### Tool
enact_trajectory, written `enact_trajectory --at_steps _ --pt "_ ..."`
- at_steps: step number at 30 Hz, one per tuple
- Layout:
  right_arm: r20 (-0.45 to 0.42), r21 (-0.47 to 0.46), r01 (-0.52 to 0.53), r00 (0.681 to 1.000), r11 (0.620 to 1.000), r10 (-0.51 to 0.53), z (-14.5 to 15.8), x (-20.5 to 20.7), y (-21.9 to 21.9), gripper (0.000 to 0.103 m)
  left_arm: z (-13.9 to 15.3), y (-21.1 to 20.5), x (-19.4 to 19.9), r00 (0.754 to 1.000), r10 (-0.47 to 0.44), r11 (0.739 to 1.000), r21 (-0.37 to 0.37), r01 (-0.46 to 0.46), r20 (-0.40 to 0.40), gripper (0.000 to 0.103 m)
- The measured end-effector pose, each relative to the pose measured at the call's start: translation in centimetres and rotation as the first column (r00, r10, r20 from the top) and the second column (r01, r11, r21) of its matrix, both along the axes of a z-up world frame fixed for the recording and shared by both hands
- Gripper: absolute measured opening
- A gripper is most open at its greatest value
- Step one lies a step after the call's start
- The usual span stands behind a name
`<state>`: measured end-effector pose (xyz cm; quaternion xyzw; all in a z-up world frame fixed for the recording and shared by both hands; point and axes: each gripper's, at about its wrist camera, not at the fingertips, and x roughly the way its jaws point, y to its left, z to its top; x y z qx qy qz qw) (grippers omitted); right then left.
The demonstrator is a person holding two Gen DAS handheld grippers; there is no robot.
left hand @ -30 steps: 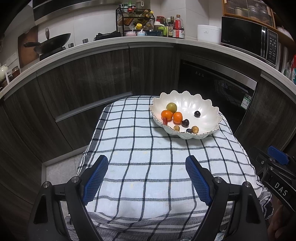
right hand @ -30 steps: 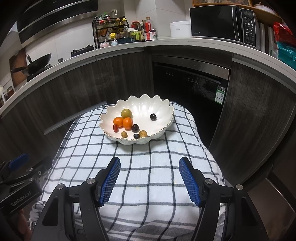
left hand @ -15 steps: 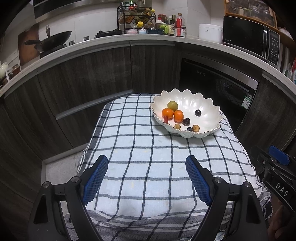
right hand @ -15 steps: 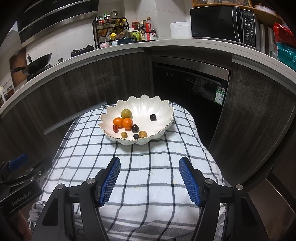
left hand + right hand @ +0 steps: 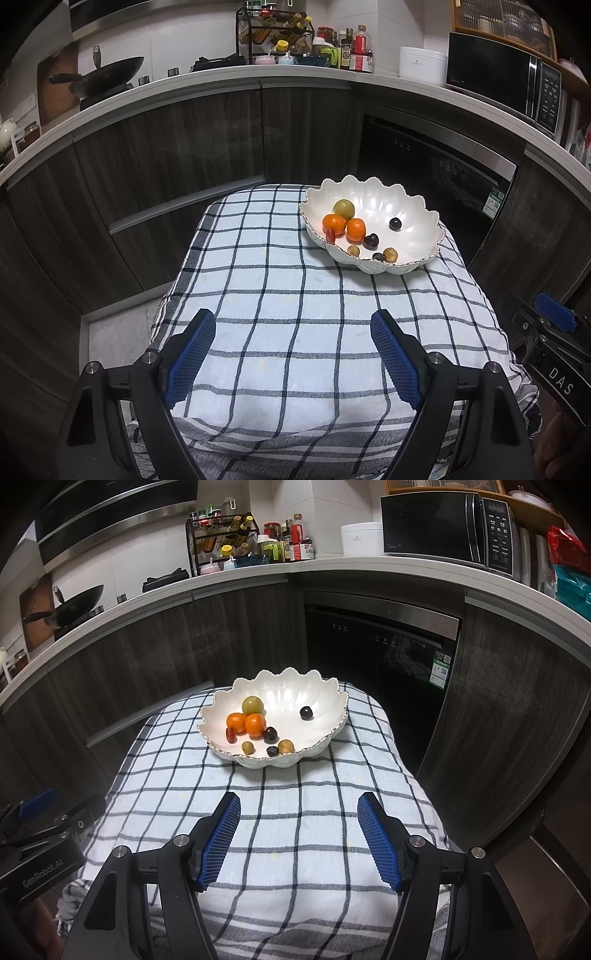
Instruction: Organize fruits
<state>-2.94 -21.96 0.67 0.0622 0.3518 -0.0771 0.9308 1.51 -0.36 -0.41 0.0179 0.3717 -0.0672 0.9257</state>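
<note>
— While we hold both tools low over the near edge of the checked cloth [image 5: 280, 295], what do we see closest to us?

— Our left gripper [image 5: 293, 332] with its blue pads spread wide apart, nothing between them, only cloth beneath. Our right gripper [image 5: 298, 812] is likewise spread wide, holding nothing, and it hovers above the cloth too. Each tool also shows at the edge of the other's view

— And the fruits?

— Farther along, all in the white scalloped bowl [image 5: 325, 698], which sits on the far part of the cloth, well apart from both sets of fingers. From the left view it lies ahead and to the right; from the right view, almost straight ahead

— What lies in it?

— Two oranges [image 5: 255, 724] touching each other, a green-yellow round fruit [image 5: 253, 704] just behind them, a small red fruit [image 5: 230, 734] at their left, a dark one [image 5: 270, 733] at their right. Nearer the front rim we see two small tan fruits [image 5: 286, 746] with a small dark one between. One dark fruit [image 5: 306, 712] sits alone toward the right

— Beyond that?

— Dark cabinets [image 5: 166, 155], then the counter with a wok [image 5: 110, 72], a bottle rack [image 5: 277, 37] and a microwave [image 5: 443, 524]
</note>
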Motion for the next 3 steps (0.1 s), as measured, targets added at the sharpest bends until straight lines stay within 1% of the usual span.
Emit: enact_trajectory --at_steps 3 --pt "0.0 0.001 0.0 1.0 1.0 0.0 0.02 0.01 0.03 0.067 -0.04 -0.13 -0.01 1.0 0.001 1.0 0.004 -0.001 0.006 0.086"
